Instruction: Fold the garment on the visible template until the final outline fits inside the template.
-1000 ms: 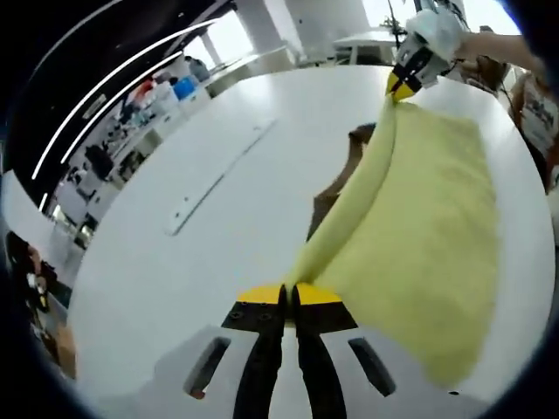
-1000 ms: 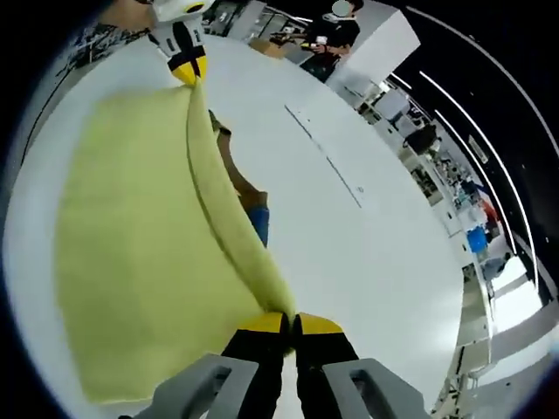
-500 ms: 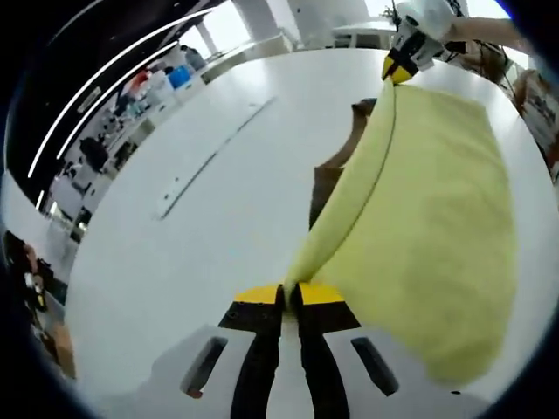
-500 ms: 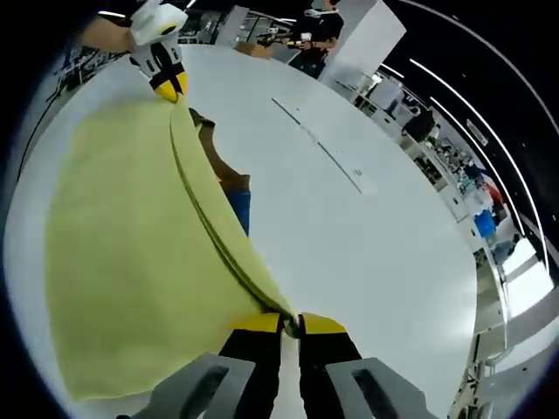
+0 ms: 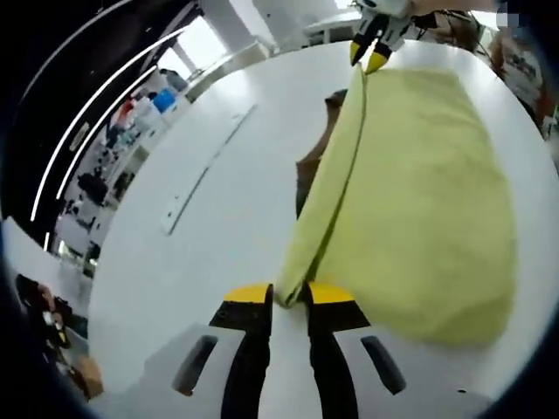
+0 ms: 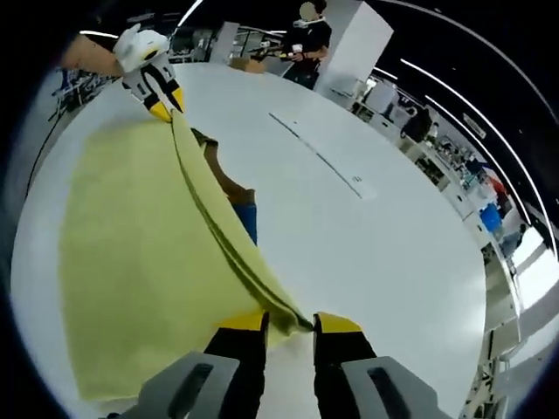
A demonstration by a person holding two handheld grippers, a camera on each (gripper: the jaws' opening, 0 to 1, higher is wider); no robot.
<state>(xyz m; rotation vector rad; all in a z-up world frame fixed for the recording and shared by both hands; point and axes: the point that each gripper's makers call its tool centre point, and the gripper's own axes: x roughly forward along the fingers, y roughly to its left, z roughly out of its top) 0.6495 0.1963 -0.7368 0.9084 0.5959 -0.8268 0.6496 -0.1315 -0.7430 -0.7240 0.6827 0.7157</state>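
The yellow garment [image 5: 419, 201] lies folded over on the white table [image 5: 201, 236], its doubled edge running between my two grippers. My left gripper [image 5: 288, 297] stands open, and the near corner of the fold rests loose between its jaws. My right gripper [image 5: 367, 54] is at the far corner, jaws apart. In the right gripper view the right gripper [image 6: 290, 323] is open around its corner of the garment [image 6: 140, 262], and the left gripper [image 6: 162, 105] is open at the far end. A brown and blue template [image 6: 238, 196] peeks out from under the fold [image 5: 310, 170].
A long thin strip [image 5: 205, 179] lies flat on the table beyond the garment [image 6: 319, 157]. A person [image 6: 306, 39] stands past the table's far edge. Shelves and benches with clutter [image 5: 140, 96] line the room's side.
Both grippers have gone from shut on the fold's corners to open, letting the garment's edge go. The fold has dropped lower onto the table and both views have shifted.
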